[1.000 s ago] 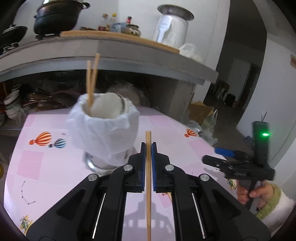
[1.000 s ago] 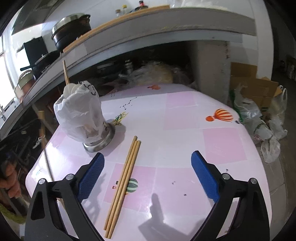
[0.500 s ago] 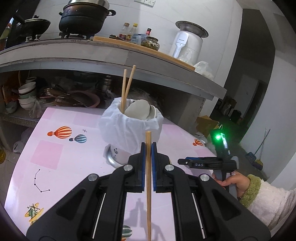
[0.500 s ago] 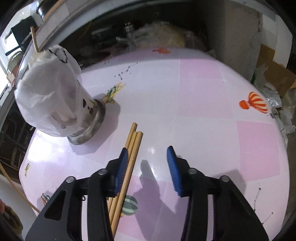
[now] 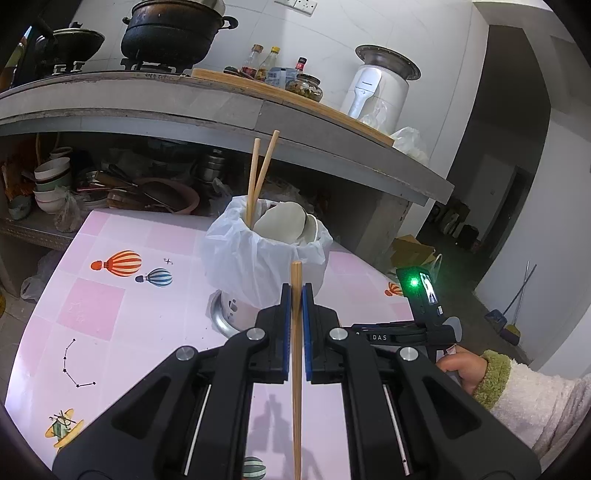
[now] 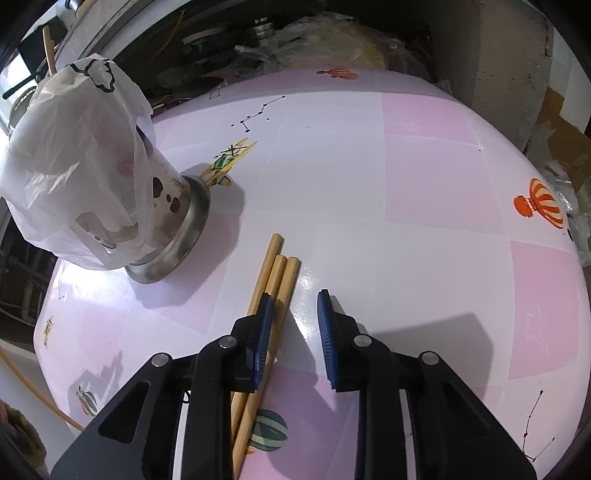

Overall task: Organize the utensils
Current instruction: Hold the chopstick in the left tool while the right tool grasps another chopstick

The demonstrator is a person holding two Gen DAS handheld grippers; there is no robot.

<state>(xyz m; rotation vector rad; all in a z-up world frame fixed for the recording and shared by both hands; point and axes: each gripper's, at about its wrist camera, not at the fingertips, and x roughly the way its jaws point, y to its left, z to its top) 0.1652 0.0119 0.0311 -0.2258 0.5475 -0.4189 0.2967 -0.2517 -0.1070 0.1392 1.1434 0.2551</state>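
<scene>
Left gripper (image 5: pixel 296 291) is clamped on a single wooden chopstick (image 5: pixel 296 369), which runs upright between the blue pads with its tip poking just above them. Right behind that tip sits the utensil holder (image 5: pixel 266 254): a metal-based cup wrapped in a white plastic bag, with two chopsticks (image 5: pixel 258 177) standing in it, crossing near the top, plus white spoons (image 5: pixel 284 223) leaning inside. The holder is directly in line with my held stick. Right gripper (image 6: pixel 294 306) is low over the pink tablecloth (image 6: pixel 424 192); its jaws have just been closing but are not gripping anything yet. Three loose chopsticks (image 6: pixel 280 273) lie side by side on the table; my left blue pad (image 6: pixel 263 332) sits across them, so the right-most stick lies inside the gap and the others run under or outside that finger, with bare table under the rest of the gap. From the right camera the holder (image 6: pixel 122 184) is up-left of the sticks, apart from them, its bag drooping over the side. Behind the table: concrete counter (image 5: pixel 221 107) with a black pot (image 5: pixel 173 33), sauce bottles (image 5: pixel 266 62) and a white appliance (image 5: pixel 380 88); bowls (image 5: pixel 51 184) stacked underneath. The person's hand (image 5: pixel 461 365) in a fuzzy sleeve holds the right gripper's handle at lower right.
</scene>
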